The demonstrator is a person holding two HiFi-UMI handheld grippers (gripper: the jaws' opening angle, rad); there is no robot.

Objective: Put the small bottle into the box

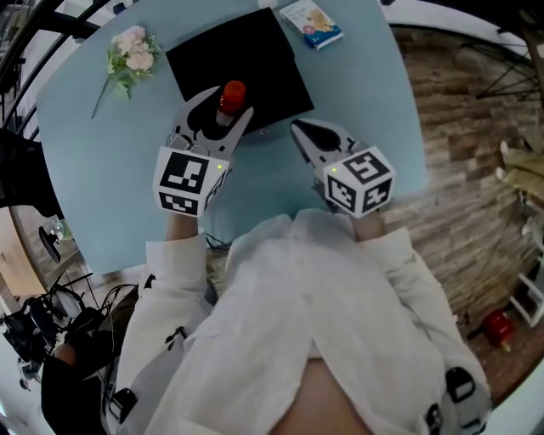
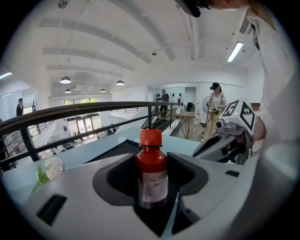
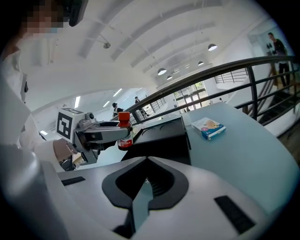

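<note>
A small dark-red bottle (image 1: pixel 229 100) with an orange-red cap and a white label stands upright between the jaws of my left gripper (image 1: pixel 223 109), which is shut on it. The bottle (image 2: pixel 151 174) hangs over the near edge of the black box (image 1: pixel 240 66), whose flat black top shows at the table's middle. In the right gripper view the bottle (image 3: pixel 124 133) is held beside the box (image 3: pixel 159 138). My right gripper (image 1: pixel 304 134) is shut with nothing in it, to the right of the box's near corner.
On the light blue round table (image 1: pixel 76 195), a sprig of pale pink flowers (image 1: pixel 129 58) lies at the far left. A small blue and white carton (image 1: pixel 312 23) lies at the far right. Wooden floor (image 1: pixel 459 170) lies beyond the table's right edge.
</note>
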